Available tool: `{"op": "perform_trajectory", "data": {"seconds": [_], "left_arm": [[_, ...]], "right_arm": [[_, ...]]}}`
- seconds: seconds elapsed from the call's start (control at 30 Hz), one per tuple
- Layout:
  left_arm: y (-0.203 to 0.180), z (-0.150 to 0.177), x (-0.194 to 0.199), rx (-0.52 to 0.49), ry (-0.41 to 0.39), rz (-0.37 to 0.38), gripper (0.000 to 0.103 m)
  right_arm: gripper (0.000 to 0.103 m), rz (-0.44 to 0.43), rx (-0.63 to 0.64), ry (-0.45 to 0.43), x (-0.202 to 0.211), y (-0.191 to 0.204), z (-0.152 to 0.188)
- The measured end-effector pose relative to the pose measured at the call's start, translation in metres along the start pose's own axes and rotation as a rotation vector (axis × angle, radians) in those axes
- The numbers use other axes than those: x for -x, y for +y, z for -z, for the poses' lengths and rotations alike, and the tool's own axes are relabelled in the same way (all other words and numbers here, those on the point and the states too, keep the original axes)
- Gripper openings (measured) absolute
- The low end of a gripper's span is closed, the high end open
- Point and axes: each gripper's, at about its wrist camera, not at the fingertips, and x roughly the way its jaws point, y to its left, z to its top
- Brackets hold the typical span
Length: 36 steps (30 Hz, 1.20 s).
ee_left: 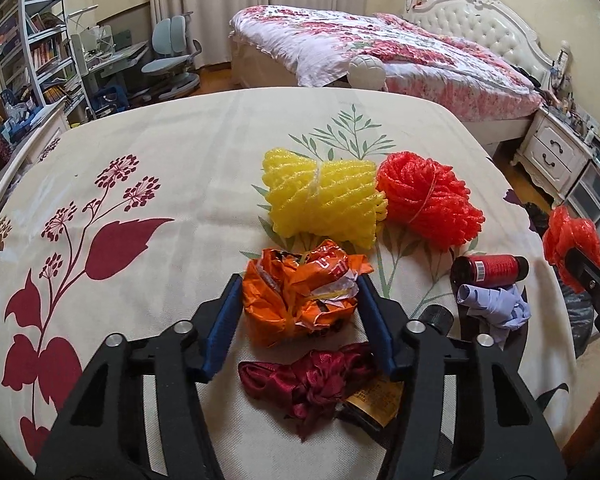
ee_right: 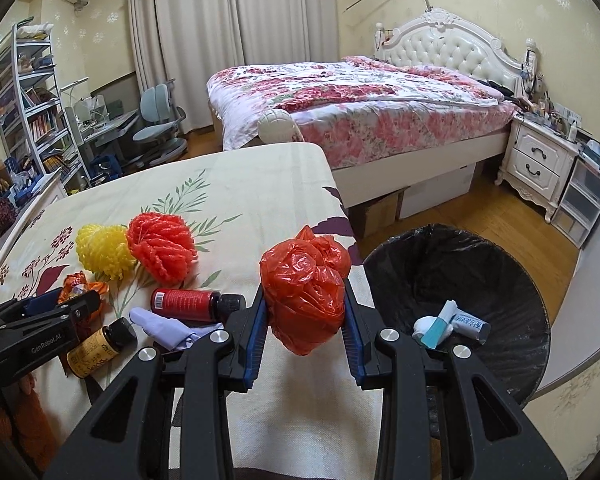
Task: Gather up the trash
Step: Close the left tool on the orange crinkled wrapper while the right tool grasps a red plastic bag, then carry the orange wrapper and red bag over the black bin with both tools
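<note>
L wrist view only: left hand-held gripper pads against orange wrapper, lower centre. R view only: right hand-held gripper clamps red bag centre, black bin right w/ trash

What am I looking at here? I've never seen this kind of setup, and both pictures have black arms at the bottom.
No robot: a person holds a two-finger claw in each hand, and each claw has a fisheye camera looking along its fingers.

The left wrist view shows the left claw on a floral-covered table, its blue fingers on either side of a crumpled orange wrapper, seemingly touching it. Beyond lie a yellow foam net, a red foam net, a red bottle, a lilac crumpled piece and a dark red ribbon.

The right wrist view shows the right claw shut on a red plastic bag, beside a black-lined bin that already holds some rubbish.
</note>
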Motion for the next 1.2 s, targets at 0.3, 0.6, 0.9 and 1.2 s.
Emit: {"op": "perform_trajectory", "data": {"seconds": [0.3,0.6,0.9,1.2], "left_arm": [[0.005,0.001,0.02,0.005,-0.06,-0.004,0.051],[0.007,-0.008,0.061,0.018,-0.165,0.007,0.051],[-0.026,-0.022,0.077,-0.013,-0.231,0.071,0.051],[-0.096,-0.028,0.063,-0.103,-0.243,0.157,0.051]], "right_arm": [[0.034,0.002,-0.001,-0.011,0.004,-0.002,0.0],[0.034,0.009,-0.003,-0.05,0.022,-0.009,-0.005],[0.035,0.072,-0.04,-0.087,0.035,-0.037,-0.013],[0.034,0.143,-0.096,-0.081,0.033,-0.075,-0.013]]}}
